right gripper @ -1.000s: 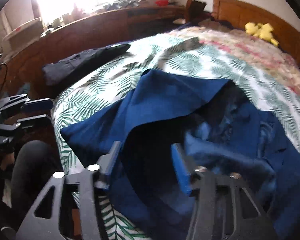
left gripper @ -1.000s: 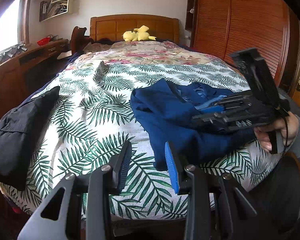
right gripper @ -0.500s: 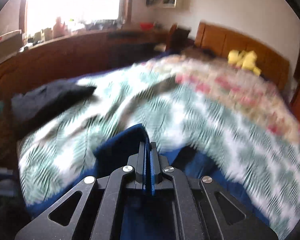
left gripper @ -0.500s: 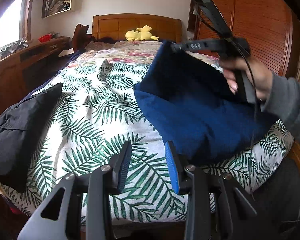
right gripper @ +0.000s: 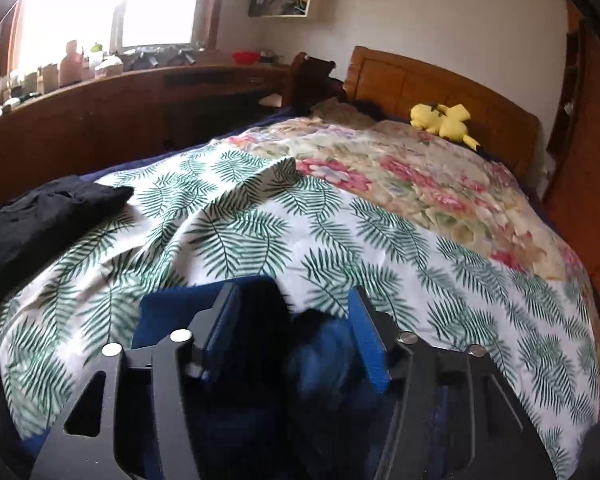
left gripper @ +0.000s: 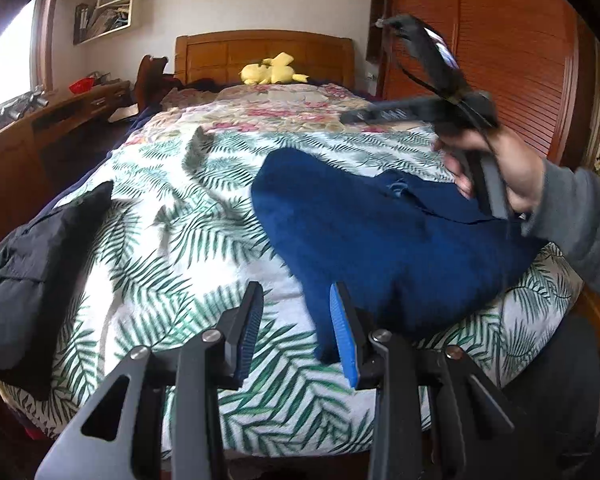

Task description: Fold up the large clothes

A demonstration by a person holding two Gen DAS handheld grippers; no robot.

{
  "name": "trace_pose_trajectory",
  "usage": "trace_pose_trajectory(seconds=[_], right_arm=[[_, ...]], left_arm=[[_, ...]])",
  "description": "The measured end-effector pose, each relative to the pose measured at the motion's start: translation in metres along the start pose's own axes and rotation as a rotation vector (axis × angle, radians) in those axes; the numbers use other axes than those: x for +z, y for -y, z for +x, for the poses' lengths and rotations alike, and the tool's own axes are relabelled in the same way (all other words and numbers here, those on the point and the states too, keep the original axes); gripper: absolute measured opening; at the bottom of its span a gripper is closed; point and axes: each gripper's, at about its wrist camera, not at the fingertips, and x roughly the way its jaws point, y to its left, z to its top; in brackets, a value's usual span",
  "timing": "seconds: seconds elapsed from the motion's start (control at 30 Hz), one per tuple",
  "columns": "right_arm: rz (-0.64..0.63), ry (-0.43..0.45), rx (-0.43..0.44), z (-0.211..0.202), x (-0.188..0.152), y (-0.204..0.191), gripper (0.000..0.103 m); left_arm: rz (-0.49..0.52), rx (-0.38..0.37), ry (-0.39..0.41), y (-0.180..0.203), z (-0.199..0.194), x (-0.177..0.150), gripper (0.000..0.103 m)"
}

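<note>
A dark blue garment (left gripper: 380, 232) lies bunched on the near right of the bed's fern-print cover (left gripper: 160, 240). My left gripper (left gripper: 296, 292) hovers low at the bed's near edge, open, with nothing between its fingers; the garment's near corner lies just behind its right finger. A hand (left gripper: 512, 176) holds my right gripper (left gripper: 352, 118) in the air above the garment's far side. In the right wrist view the right gripper (right gripper: 293, 292) has its jaws opening, and blurred blue cloth (right gripper: 324, 344) hangs loose between and below them, not pinched.
A black garment (left gripper: 24, 264) lies folded on the bed's near left corner. A yellow plush toy (left gripper: 272, 74) rests by the wooden headboard. A long wooden desk (left gripper: 20, 140) runs along the left side and a wardrobe (left gripper: 480, 60) stands on the right.
The right gripper shut on the blue garment's edge, lifted it up and over, then let go; the cloth has dropped back onto the bed. The left gripper has stayed put.
</note>
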Motion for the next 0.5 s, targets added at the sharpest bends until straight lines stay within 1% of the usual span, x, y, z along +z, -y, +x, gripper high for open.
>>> trace_pose_trajectory(seconds=[0.13, 0.23, 0.33, 0.5], right_arm=[[0.003, -0.034, 0.025, -0.035, -0.031, 0.021, 0.058], [-0.002, -0.052, 0.014, -0.068, -0.063, 0.039, 0.058], [0.013, -0.068, -0.002, -0.101, -0.095, 0.060, 0.058], [0.050, -0.086, -0.068, -0.143, -0.141, 0.105, 0.058]], left_arm=[[0.020, -0.027, 0.015, 0.019, 0.004, 0.013, 0.033], [0.032, -0.050, 0.023, 0.038, 0.010, 0.022, 0.033], [0.043, -0.072, 0.024, 0.060, 0.018, 0.030, 0.033], [0.067, -0.100, 0.021, 0.098, 0.030, 0.043, 0.033]])
